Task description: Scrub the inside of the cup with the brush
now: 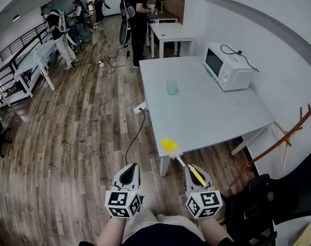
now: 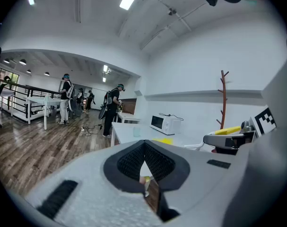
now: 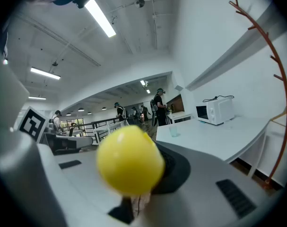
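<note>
A clear cup (image 1: 172, 87) stands upright in the middle of the white table (image 1: 206, 117), well ahead of both grippers. My right gripper (image 1: 192, 169) is shut on the handle of a yellow brush (image 1: 169, 145), whose yellow head points forward over the table's near corner. In the right gripper view the blurred brush head (image 3: 130, 161) hides the jaws, and the cup (image 3: 174, 131) shows far beyond it. My left gripper (image 1: 129, 174) is shut with nothing in it and sits beside the right one; its closed jaws meet in the left gripper view (image 2: 144, 162), where the cup (image 2: 136, 131) is distant.
A white microwave (image 1: 227, 65) sits at the table's far right by the wall. A red branch-like coat stand (image 1: 283, 137) and a black chair (image 1: 278, 199) are at the right. Several people (image 1: 137, 19) and more tables (image 1: 170, 32) are further back; a cable (image 1: 137, 132) lies on the wooden floor.
</note>
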Motion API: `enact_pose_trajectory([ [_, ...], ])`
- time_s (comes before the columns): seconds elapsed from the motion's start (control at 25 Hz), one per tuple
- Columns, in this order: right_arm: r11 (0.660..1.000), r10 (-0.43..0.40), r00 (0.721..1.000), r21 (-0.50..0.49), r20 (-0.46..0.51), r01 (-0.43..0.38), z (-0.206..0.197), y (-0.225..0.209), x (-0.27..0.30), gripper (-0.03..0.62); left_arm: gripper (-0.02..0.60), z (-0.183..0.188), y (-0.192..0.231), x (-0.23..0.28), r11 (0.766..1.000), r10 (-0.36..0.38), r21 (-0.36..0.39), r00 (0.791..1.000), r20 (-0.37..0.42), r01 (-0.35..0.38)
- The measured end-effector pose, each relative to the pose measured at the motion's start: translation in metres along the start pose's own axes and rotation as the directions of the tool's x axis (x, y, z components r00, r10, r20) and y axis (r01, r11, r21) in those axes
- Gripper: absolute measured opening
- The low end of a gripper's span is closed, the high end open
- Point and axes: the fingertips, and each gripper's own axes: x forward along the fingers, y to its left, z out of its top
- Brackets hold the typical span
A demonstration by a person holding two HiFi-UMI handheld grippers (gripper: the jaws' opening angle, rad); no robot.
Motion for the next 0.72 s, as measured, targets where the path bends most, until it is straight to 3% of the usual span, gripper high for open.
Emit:
enact_pose_trajectory([
  [0.44, 0.999, 0.05, 0.999, 0.017, 0.001, -0.05, -0.005, 0.016, -0.01, 0.049, 0.018, -0.007, -0.004, -0.016, 1.0, -0.009, 0.001, 1.0, 0.0, 0.009],
  [0.72, 1.0, 0.029, 1.0, 0.012, 0.0, -0.029, -0.007, 0.02, 0.014, 0.049, 0.018, -0.008, 0.016, -0.002, 1.0, -0.023, 0.006, 1.0, -0.006, 0.023],
])
